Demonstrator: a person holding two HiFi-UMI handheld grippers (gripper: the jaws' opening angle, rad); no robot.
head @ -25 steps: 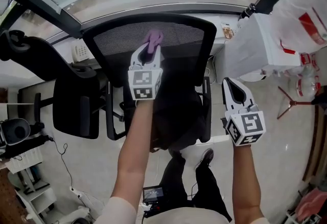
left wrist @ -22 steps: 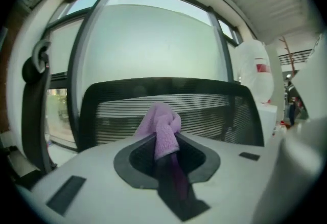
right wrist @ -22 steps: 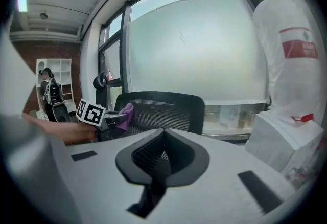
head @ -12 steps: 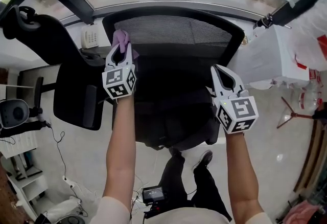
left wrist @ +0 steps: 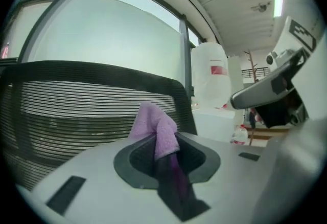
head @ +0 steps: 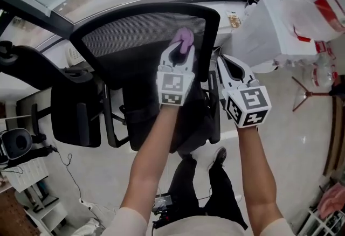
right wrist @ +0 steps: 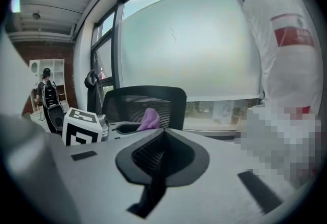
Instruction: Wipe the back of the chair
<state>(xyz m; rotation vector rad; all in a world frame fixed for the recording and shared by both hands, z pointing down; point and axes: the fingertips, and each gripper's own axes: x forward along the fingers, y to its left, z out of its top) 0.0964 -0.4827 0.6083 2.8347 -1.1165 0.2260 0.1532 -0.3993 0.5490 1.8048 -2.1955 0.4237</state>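
Since half a second ago your left gripper [head: 181, 48] has travelled from the upper left corner of the mesh across to its upper right part, and your right gripper [head: 223, 61] has come in close to the right edge of the frame.

The chair back [head: 135, 41] is the largest thing here. It fills the upper middle of the head view, a black mesh panel inside a black rim. I judge that the mesh is springy and gives way under pressure, while the rim is stiff. A chair of this kind will probably turn or roll when pushed, so the rim on the right side looks like the place to steady it.

The left gripper has its jaws clamped on the cloth [head: 184, 37], which is at the upper right of the mesh and seems to touch it. The right gripper, just beside the right rim, has its jaws together with nothing between them.

The cloth is purple, soft, light and limp. It is held by a bunched fold, with a loose tuft standing out past the jaws. That tuft should bend to follow the mesh, but it can catch on the weave, so a moderate pressure seems wiser.

By count there are two chairs — the mesh one and a second chair [head: 32, 62] at the left edge — one cloth, two grippers, and one white wrapped object [head: 269, 30] at the upper right.
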